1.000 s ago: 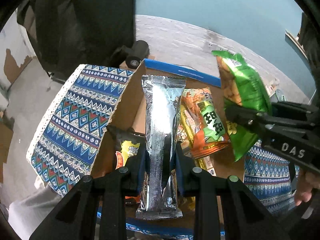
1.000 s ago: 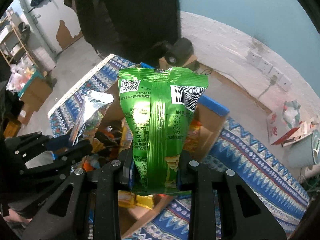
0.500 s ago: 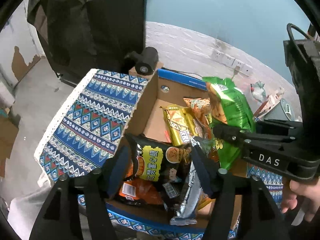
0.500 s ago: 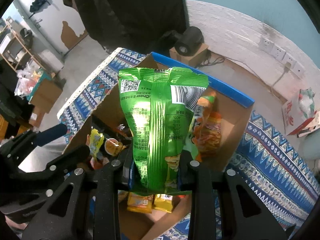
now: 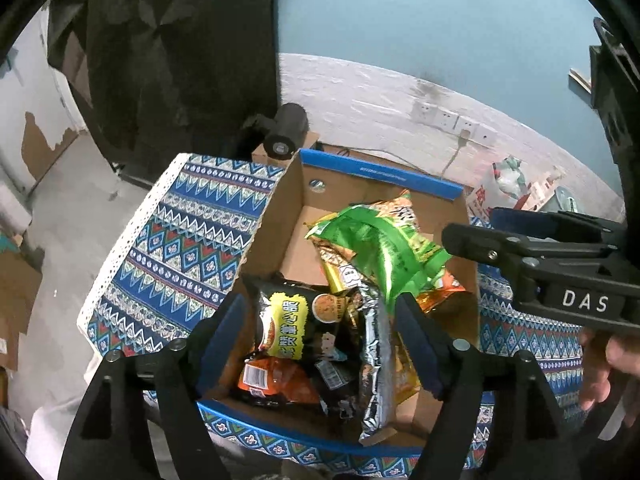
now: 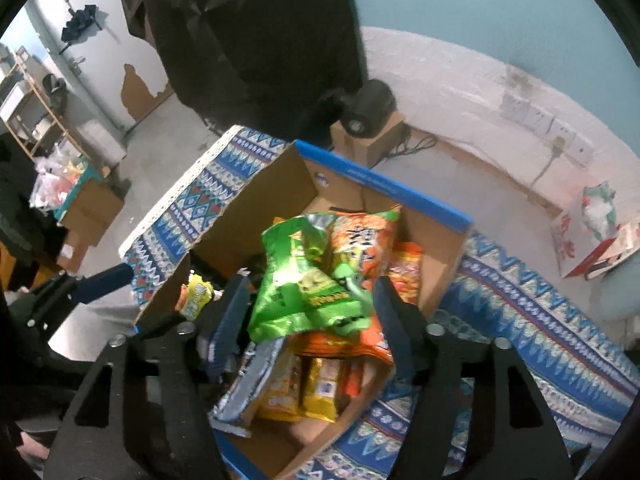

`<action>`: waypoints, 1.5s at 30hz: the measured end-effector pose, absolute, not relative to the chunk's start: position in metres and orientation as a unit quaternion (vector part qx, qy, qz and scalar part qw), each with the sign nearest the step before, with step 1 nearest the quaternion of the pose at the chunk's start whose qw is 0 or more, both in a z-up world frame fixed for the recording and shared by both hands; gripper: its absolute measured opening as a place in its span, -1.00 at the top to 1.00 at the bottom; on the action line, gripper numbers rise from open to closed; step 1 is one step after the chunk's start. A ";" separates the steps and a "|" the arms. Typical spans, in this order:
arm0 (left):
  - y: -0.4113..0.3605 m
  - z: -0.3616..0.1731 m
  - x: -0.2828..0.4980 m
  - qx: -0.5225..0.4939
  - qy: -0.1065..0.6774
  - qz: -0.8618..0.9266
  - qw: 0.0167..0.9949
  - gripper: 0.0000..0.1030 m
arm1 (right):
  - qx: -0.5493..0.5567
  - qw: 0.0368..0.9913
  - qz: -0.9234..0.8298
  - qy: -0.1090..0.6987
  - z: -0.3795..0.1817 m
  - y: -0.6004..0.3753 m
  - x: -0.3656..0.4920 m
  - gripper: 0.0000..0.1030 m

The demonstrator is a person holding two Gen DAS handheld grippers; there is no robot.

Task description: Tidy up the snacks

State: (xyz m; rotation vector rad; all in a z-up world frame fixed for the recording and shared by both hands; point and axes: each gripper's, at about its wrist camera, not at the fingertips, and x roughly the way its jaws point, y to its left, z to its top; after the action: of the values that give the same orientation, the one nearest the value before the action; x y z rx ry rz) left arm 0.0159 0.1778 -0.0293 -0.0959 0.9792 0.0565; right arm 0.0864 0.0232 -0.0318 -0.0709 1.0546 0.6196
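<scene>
An open cardboard box (image 5: pixel 296 204) with a blue rim holds several snack packs; it also shows in the right wrist view (image 6: pixel 256 216). The green bag (image 5: pixel 380 248) lies loose on top of an orange bag (image 6: pixel 360 248); it also shows in the right wrist view (image 6: pixel 308 284). The silver pack (image 5: pixel 374 360) lies in the box beside a black and yellow bag (image 5: pixel 292 328). My left gripper (image 5: pixel 320 344) is open and empty above the box's near end. My right gripper (image 6: pixel 308 320) is open and empty above the green bag.
The box stands on a table with a blue patterned cloth (image 5: pixel 180 248). A black spotlight (image 5: pixel 286 132) sits on a small box behind. A dark curtain (image 6: pixel 248 32) hangs at the back. Wall sockets (image 5: pixel 452 118) and a red and white carton (image 6: pixel 592 236) are to the right.
My left gripper opened and let the silver pack fall into the box. My right gripper then opened and dropped the green bag onto the pile. Both grippers now hover empty.
</scene>
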 end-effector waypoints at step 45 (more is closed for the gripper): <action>0.108 0.001 -0.002 0.020 0.443 -0.014 0.896 -0.94 | -0.046 0.868 0.210 0.448 -0.002 -0.082 0.041 -0.51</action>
State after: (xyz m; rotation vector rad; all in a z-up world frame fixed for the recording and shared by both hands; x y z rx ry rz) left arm -0.0025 0.1080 0.0010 0.0414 0.9180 -0.0284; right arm 0.0413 -0.0820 -0.0025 -0.0965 0.9388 0.4391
